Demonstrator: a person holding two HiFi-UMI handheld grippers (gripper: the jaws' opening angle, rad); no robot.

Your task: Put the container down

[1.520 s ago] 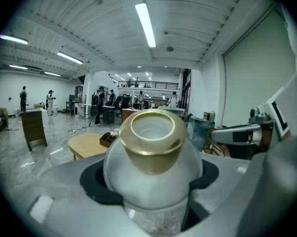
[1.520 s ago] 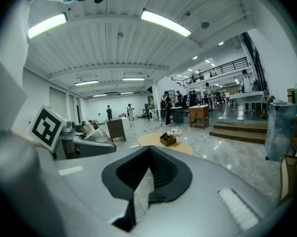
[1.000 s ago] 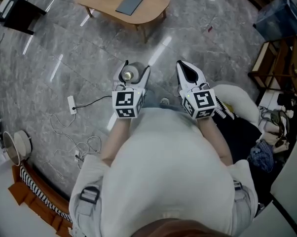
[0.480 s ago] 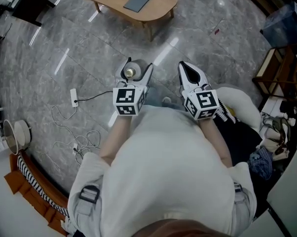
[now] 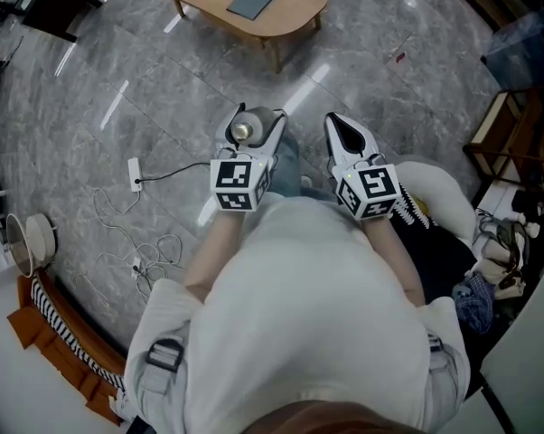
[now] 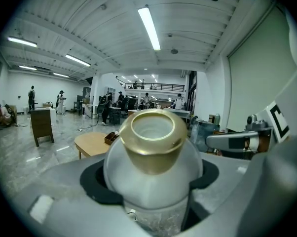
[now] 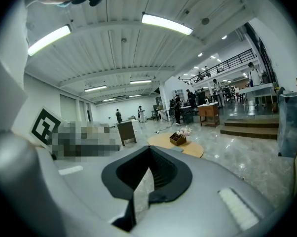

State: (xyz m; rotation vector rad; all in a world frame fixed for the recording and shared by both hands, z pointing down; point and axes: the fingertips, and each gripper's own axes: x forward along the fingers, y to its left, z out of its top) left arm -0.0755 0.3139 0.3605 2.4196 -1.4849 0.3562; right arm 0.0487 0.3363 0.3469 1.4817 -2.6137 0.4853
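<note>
I hold a frosted white container [image 5: 242,131] with a gold rim above the floor, in front of the person's body. My left gripper [image 5: 254,123] is shut on it, one jaw on each side. In the left gripper view the container [image 6: 151,147] fills the middle, its gold mouth open and tilted away from the camera. My right gripper [image 5: 341,127] hangs beside it on the right, about level with it, jaws together and nothing between them. In the right gripper view the right gripper [image 7: 148,157] shows its black pads meeting.
An oval wooden coffee table [image 5: 290,7] stands ahead on the grey marble floor, bearing a grey flat pad [image 5: 253,0]. A power strip [image 5: 134,176] with a cable lies on the floor at left. A white cushion [image 5: 444,188] and wooden shelves [image 5: 511,125] are at right.
Both grippers keep their hold and place. The floor and table have slid a little in the head view, and a jeans-clad leg now shows under the grippers.
</note>
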